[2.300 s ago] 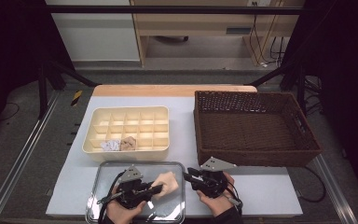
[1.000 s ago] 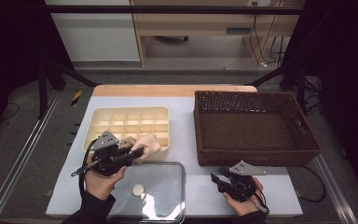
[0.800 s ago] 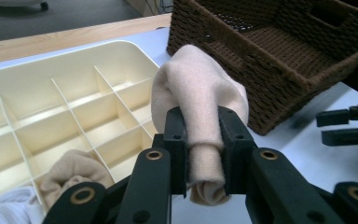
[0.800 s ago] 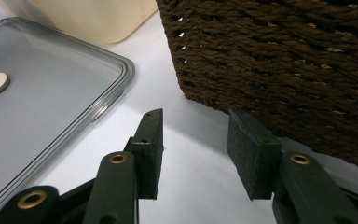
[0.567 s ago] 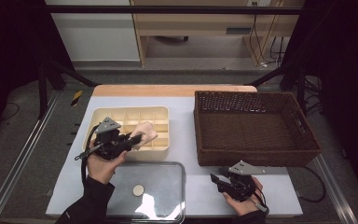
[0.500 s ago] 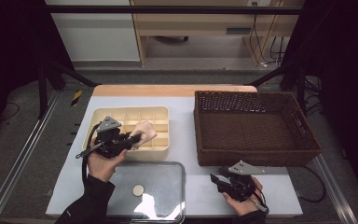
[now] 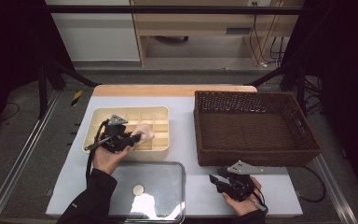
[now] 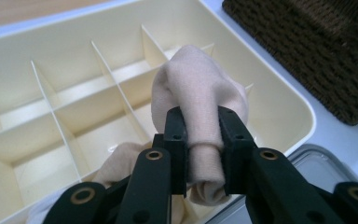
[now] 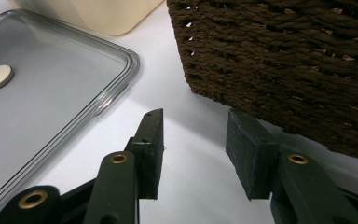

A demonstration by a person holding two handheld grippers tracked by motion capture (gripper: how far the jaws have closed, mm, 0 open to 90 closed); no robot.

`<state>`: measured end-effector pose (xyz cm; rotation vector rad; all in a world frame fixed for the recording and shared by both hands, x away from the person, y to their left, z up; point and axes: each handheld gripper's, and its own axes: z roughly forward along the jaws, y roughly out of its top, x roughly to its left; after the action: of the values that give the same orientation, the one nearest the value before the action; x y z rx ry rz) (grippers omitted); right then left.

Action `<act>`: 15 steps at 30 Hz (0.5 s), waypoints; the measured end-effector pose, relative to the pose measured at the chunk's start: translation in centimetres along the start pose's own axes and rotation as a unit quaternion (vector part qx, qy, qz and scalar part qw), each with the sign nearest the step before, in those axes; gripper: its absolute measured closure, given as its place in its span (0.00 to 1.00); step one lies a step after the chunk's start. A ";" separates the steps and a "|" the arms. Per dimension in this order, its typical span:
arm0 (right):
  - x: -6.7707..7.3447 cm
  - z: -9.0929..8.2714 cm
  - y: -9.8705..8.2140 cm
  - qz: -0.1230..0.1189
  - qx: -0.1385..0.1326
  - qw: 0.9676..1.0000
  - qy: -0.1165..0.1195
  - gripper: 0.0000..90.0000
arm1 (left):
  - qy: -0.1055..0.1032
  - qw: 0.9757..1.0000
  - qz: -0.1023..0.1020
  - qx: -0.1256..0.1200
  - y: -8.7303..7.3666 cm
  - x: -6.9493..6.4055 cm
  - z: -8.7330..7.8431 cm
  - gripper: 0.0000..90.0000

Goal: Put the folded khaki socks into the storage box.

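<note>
A: Where's the rolled sock [image 8: 196,100]?

B: Pinched in your left gripper [image 8: 200,154] fingers, above the divided tray [image 7: 161,135]. Lower it squarely into one empty cell before letting go. Your right gripper [image 9: 193,151] fingers sit apart, empty, above the surface [image 9: 186,100].

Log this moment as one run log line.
left gripper: shut on beige sock, over cream divider box | right gripper: open, empty, beside wicker basket | clear lid: on table
</note>
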<state>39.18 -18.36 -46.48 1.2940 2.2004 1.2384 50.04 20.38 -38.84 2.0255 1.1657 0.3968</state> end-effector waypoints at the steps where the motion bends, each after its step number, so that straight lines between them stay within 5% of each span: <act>1: 0.0 0.0 0.0 0.000 0.001 1.000 0.001 0.64 | 0.001 1.000 0.000 0.004 -0.1 0.1 0.0 0.83; 15: -0.2 0.4 0.1 0.005 0.008 1.000 0.004 0.64 | -0.007 0.998 0.016 0.054 -0.7 0.4 1.3 0.83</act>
<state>39.57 -18.31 -46.67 1.3088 2.2158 1.2343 50.59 20.39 -40.28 2.1394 1.1700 0.3425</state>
